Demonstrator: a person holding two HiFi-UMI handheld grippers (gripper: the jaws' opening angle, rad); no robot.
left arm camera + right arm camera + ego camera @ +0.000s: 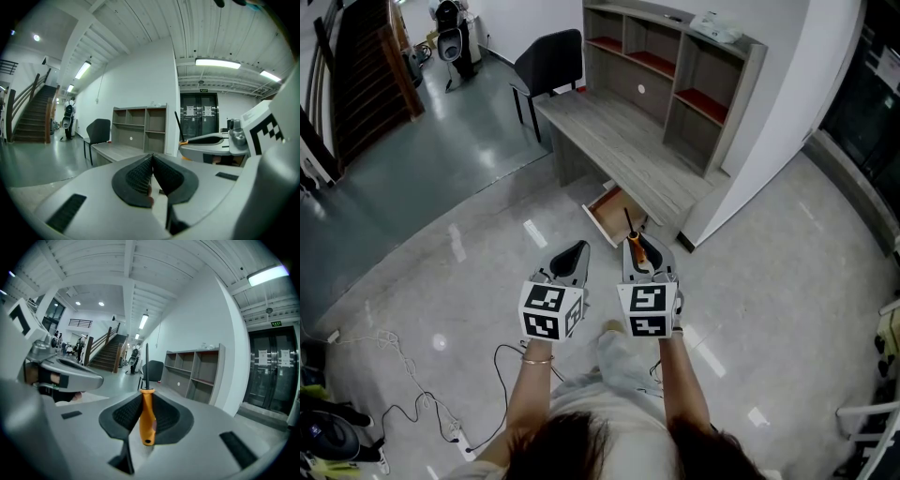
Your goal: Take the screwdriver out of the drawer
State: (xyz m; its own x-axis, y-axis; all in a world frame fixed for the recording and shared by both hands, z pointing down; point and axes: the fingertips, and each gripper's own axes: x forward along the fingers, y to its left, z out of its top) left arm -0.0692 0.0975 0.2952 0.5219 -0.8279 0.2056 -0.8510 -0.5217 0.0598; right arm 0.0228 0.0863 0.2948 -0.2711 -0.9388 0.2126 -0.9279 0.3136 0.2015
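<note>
One screwdriver (146,414) to fetch, and already out of the drawer (606,214). Sits clamped by its orange handle between the pads of the right gripper (643,253), dark shaft pointing ahead past the jaw tips. Hangs in the air in front of the person, well apart from the desk (623,141) and from the drawer under its front edge.

Shows the left gripper (574,253) just beside the right one and level with it, pads pressed together on nothing.

Leaves the drawer pulled out (bare wooden bottom in the head view, nothing clearly lying in it, though too small to be sure).

Looks, by all that, like the main part finished: gripped firmly, lifted clear, held away from the furniture. Remains, at most, to set the tool down somewhere or hand it over. Offers no obvious spot for that near the grippers, only open floor below and the desk top further ahead. Cannot tell from the task sentence whether shutting the drawer counts as part of the job.
</note>
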